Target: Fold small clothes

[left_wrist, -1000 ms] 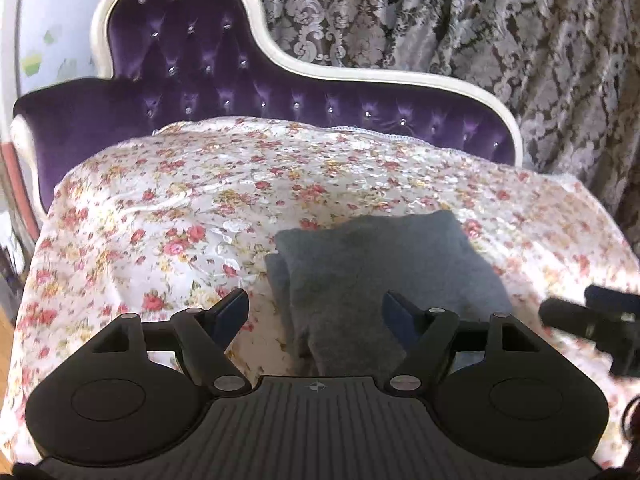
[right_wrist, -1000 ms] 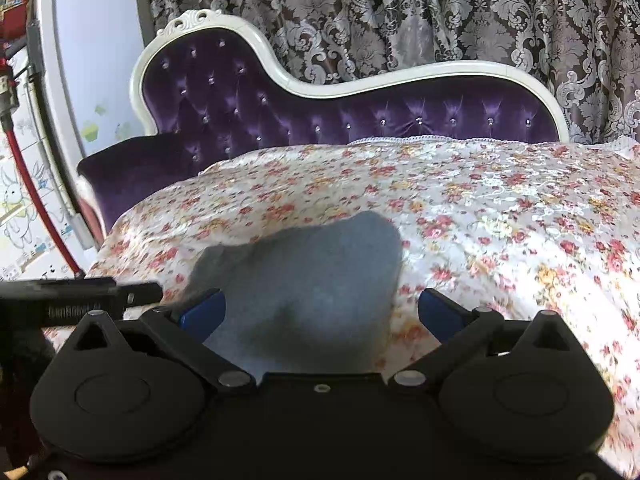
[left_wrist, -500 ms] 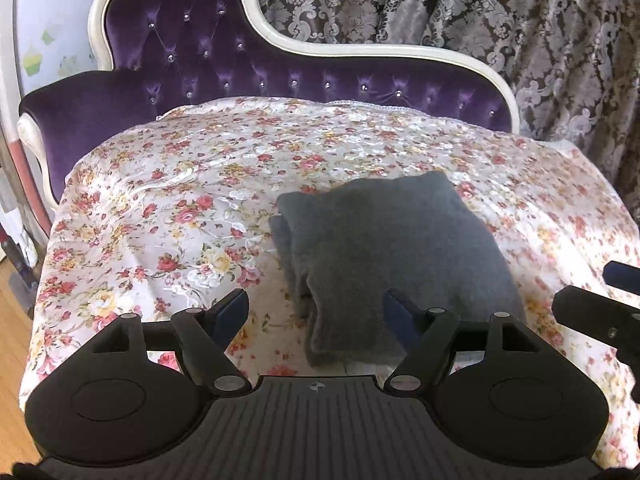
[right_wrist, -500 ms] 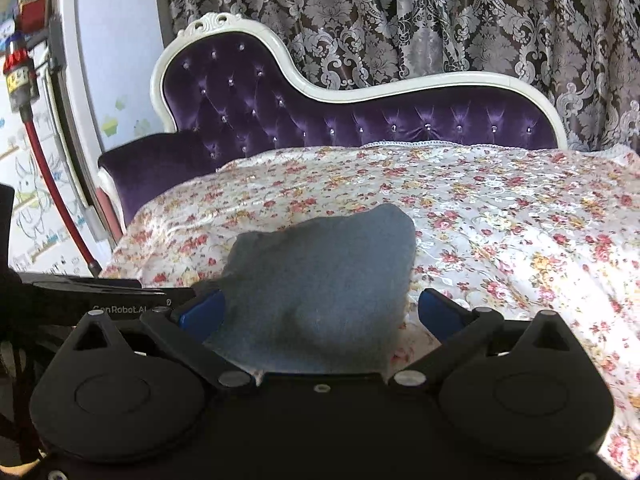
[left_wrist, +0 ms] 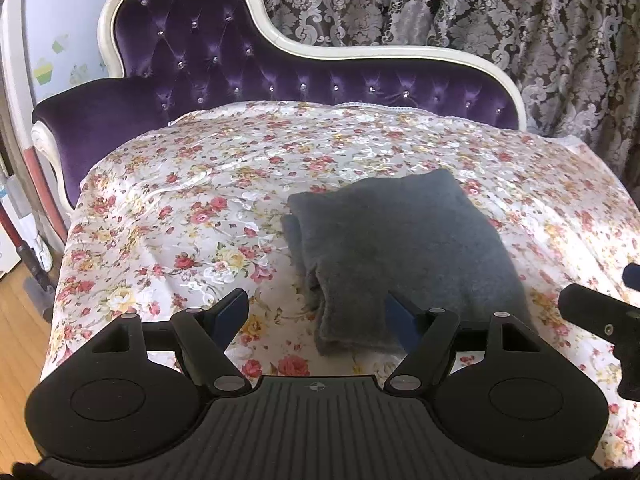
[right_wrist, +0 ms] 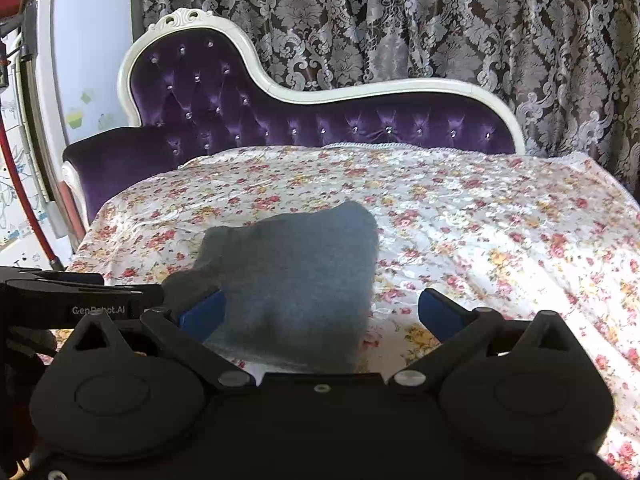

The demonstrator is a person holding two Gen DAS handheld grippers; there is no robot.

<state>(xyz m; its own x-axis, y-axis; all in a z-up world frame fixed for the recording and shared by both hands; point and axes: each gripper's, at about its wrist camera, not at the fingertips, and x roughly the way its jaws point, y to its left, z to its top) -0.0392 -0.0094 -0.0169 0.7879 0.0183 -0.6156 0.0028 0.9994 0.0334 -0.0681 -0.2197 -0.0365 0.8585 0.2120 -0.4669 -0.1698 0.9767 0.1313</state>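
Observation:
A folded grey garment (left_wrist: 400,248) lies on the flowered sheet (left_wrist: 192,200) that covers the couch. In the right wrist view the same grey garment (right_wrist: 296,280) fills the middle. My left gripper (left_wrist: 316,316) hovers open just short of the garment's near left corner, its blue pads apart with nothing clamped. My right gripper (right_wrist: 320,316) is open too, its fingers standing either side of the garment's near edge without pressing on it. The right gripper's black body (left_wrist: 600,320) shows at the right edge of the left wrist view.
A purple tufted couch back (left_wrist: 240,68) with a white frame rises behind the sheet. Patterned curtains (right_wrist: 440,24) hang beyond it. Wooden floor (left_wrist: 16,340) lies to the left, with a red hose (right_wrist: 16,184) and white wall panel there. The left gripper's body (right_wrist: 80,304) sits at the left.
Both views have pulled back from the couch, so the garment sits farther off and more of the sheet shows. The garment lies still. Both grippers stay open.

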